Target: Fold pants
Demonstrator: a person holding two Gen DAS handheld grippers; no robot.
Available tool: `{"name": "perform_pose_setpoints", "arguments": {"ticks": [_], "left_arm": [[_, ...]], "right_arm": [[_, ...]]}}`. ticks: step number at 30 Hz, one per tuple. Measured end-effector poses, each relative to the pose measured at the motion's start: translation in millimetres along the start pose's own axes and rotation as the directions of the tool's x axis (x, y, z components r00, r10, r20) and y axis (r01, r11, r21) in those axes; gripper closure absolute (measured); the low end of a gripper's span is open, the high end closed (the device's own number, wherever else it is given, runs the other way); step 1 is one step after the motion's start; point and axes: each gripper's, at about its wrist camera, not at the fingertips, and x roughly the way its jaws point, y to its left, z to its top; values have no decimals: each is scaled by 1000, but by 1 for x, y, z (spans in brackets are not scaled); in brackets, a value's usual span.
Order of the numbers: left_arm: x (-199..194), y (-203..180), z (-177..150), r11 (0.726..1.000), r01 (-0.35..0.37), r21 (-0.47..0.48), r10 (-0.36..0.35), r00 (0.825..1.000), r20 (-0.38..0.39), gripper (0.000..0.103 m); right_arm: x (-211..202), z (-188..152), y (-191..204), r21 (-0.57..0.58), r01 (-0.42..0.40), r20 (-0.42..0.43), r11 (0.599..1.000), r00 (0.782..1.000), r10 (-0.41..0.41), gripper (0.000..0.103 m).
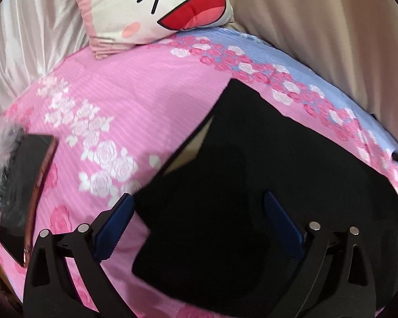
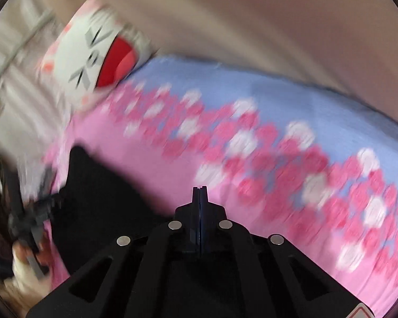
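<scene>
I am holding my left gripper [image 1: 199,228] wide open over the soft black pants [image 1: 252,185] lying on the pink flowery bedspread [image 1: 135,111], my right gripper [image 2: 199,193] is pinching nothing, and the fold might be slipping open.

Left gripper [image 1: 199,206] angled downward, fingers spread wide, right gripper [image 2: 199,189] fingers pressed together

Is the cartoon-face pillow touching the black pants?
Apart. In the left wrist view, bare pink floral bedspread separates the cartoon-face pillow from the black pants.
</scene>
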Motion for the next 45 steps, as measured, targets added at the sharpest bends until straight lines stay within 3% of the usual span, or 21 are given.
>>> {"name": "perform_pose_setpoints", "arguments": {"ticks": [1, 4, 5, 7, 10, 12, 13, 18, 21, 24, 26, 30, 32, 33, 34, 36, 37, 38, 40, 42, 45], "left_arm": [[1, 1, 1, 1000, -6, 0, 6, 1000, -4, 7], [-8, 12, 0, 999, 36, -25, -36, 999, -8, 7], [-11, 15, -1, 999, 39, -25, -40, 999, -5, 7], [-15, 16, -5, 999, 35, -14, -35, 999, -2, 7], [-10, 11, -13, 1000, 30, 2, -30, 999, -31, 7], [-8, 9, -17, 1000, 16, 2, -16, 999, -34, 7], [-8, 10, -17, 1000, 16, -3, -16, 999, -32, 7], [-6, 11, -14, 1000, 15, -7, -15, 999, -35, 6], [-3, 10, -13, 1000, 4, -11, -4, 1000, -27, 5], [-3, 8, -10, 1000, -8, -10, 8, 1000, -13, 5], [-1, 6, -8, 1000, -23, -2, 23, 1000, -9, 5], [-12, 9, -7, 1000, -26, 7, 26, 1000, -2, 6], [-23, 9, -8, 1000, -22, 14, 22, 1000, 19, 6], [-30, 7, -8, 1000, -6, 20, 5, 999, 34, 6], [-34, 3, -7, 1000, 13, 29, -15, 999, 43, 6], [-36, -8, -4, 998, 37, 51, -39, 998, 55, 6], [-32, -14, -1, 998, 22, 66, -26, 998, 57, 6], [-26, -19, 2, 997, -10, 78, 6, 999, 50, 6], [-6, -21, 6, 994, -76, 79, 75, 997, 10, 5], [5, -13, 7, 996, -78, 47, 78, 997, 10, 5], [17, -9, 19, 997, -67, 32, 66, 998, 11, 5]], "right_arm": [[0, 0, -5, 30, -3, -7, 1000, 1000, 3, 93], [-3, -20, -2, 24, -104, -86, 994, 991, 105, 89], [0, -28, 3, 3, -105, -123, 994, 987, 104, 77], [7, -38, 6, -1, -108, -164, 994, 981, 106, 65], [21, -46, 11, -8, -125, -192, 992, 974, 121, 65], [20, -47, 18, -40, -115, -172, 993, 979, 107, 75], [19, -45, 20, -43, -113, -164, 993, 981, 105, 92], [17, -20, -4, 49, -190, -101, 980, 976, 195, 96], [29, -17, -10, 57, -171, -86, 984, 981, 175, 99], [26, -3, -19, 88, -155, 0, 984, 988, 156, 103], [24, 6, -27, 99, -105, 5, 990, 994, 105, 103], [1, -10, -18, 36, -134, -12, 990, 991, 134, 74], [-6, -27, -8, -9, -113, -23, 994, 993, 112, 40], [-8, -35, -4, -28, -100, -28, 995, 995, 99, 40], [-9, -40, -1, -40, -95, -23, 995, 995, 94, 41], [-17, -50, 14, -78, -67, 42, 995, 997, 70, 65], [-18, -54, 21, -76, -89, 52, 993, 994, 94, 87], [-17, -59, 28, -65, -130, 48, 989, 990, 134, 97], [-4, -68, 41, -67, -149, -4, 987, 989, 149, 98], [14, -71, 44, -87, -96, -21, 992, 995, 95, 100], [40, -44, 24, -33, -88, -4, 996, 996, 88, 103]]}}
